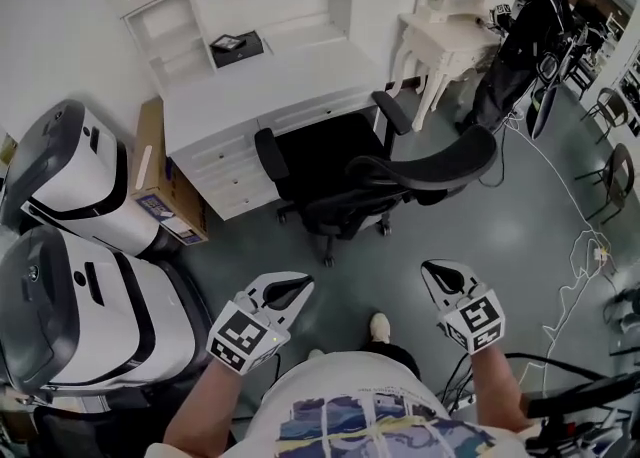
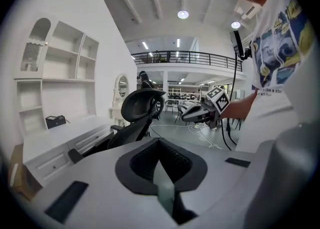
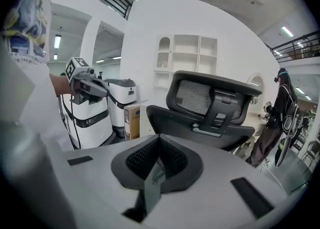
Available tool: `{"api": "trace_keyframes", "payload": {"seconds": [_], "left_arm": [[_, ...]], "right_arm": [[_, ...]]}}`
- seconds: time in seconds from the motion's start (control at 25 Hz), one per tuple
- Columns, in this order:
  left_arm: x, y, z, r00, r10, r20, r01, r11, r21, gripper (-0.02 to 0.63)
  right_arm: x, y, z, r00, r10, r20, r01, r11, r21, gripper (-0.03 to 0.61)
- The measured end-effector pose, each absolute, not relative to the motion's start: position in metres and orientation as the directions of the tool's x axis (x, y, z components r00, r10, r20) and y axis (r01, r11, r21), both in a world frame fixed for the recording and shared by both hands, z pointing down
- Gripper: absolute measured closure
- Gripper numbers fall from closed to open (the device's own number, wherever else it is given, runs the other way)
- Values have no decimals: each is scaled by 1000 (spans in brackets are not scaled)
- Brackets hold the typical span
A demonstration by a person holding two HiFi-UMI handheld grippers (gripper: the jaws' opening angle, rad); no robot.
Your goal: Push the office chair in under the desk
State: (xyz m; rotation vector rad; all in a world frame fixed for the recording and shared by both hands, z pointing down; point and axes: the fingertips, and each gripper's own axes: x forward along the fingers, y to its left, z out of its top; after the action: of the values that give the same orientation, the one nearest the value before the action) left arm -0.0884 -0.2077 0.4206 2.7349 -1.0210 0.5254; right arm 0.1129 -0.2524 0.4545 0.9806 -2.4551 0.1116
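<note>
The black office chair (image 1: 370, 181) stands on the grey floor, its seat turned toward the white desk (image 1: 270, 76) and partly in the desk's knee gap, its curved backrest (image 1: 440, 161) facing me. My left gripper (image 1: 295, 291) and right gripper (image 1: 445, 274) hover side by side short of the chair, touching nothing. Both are shut with nothing between the jaws. In the left gripper view the closed left gripper (image 2: 159, 145) points past the chair (image 2: 140, 108) and desk (image 2: 55, 138). In the right gripper view the closed right gripper (image 3: 159, 143) faces the backrest (image 3: 215, 105) close ahead.
Two white-and-black machines (image 1: 80, 176) (image 1: 80, 316) stand at the left beside a cardboard box (image 1: 160, 176). A white vanity table (image 1: 450, 36) stands right of the desk. Cables (image 1: 570, 276) trail over the floor at right. A person (image 1: 530, 26) stands at the back right.
</note>
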Motion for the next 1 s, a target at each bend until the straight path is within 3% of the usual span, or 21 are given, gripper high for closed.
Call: {"api": "trace_keyframes", "payload": {"seconds": [1.0], "left_arm": [[-95, -118, 416, 764, -530, 367, -593, -801, 77, 601]], "right_arm": [[23, -139, 450, -705, -546, 452, -606, 795, 17, 554]]}}
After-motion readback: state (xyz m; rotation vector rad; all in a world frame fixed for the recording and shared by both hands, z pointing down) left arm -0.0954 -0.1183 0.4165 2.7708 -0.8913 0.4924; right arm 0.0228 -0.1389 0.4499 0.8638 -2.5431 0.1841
